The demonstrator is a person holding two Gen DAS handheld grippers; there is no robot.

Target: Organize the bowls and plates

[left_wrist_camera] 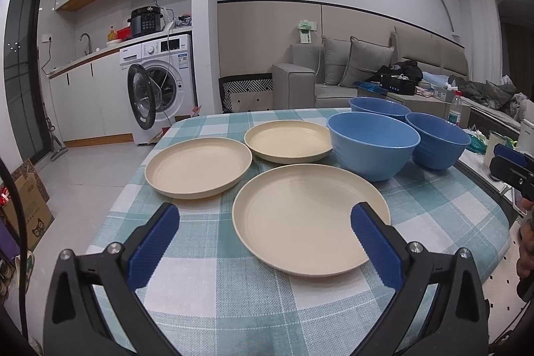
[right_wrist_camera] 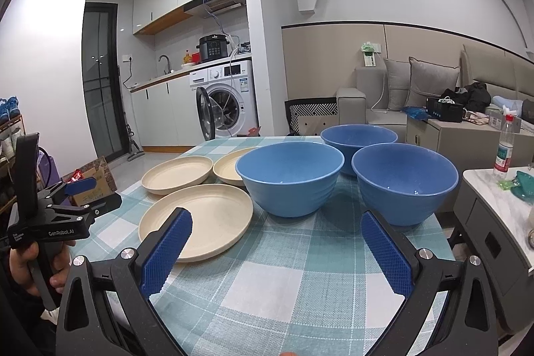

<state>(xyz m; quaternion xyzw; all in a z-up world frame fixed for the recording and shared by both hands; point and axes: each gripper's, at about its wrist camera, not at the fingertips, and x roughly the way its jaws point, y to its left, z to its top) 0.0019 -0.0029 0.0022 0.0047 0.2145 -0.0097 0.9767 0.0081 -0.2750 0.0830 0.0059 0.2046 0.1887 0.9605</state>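
Observation:
Three cream plates lie apart on the checked tablecloth: a near plate (left_wrist_camera: 310, 219) (right_wrist_camera: 197, 216), a left plate (left_wrist_camera: 198, 170) (right_wrist_camera: 177, 174) and a far plate (left_wrist_camera: 288, 140) (right_wrist_camera: 230, 169). Three blue bowls stand upright to their right: a near-left bowl (left_wrist_camera: 372, 144) (right_wrist_camera: 288, 177), a right bowl (left_wrist_camera: 437, 139) (right_wrist_camera: 404, 186) and a far bowl (left_wrist_camera: 378, 107) (right_wrist_camera: 358, 140). My left gripper (left_wrist_camera: 265, 222) is open and empty, above the near plate's front-left edge. My right gripper (right_wrist_camera: 277, 226) is open and empty, in front of the two near bowls.
The table (left_wrist_camera: 233, 299) with a teal checked cloth drops off at left to the floor. A side table (right_wrist_camera: 500, 199) with a bottle (right_wrist_camera: 505, 147) stands at right. A sofa (left_wrist_camera: 333, 72) and a washing machine (left_wrist_camera: 160, 89) stand behind. My left gripper's body (right_wrist_camera: 53, 216) shows at the table's left.

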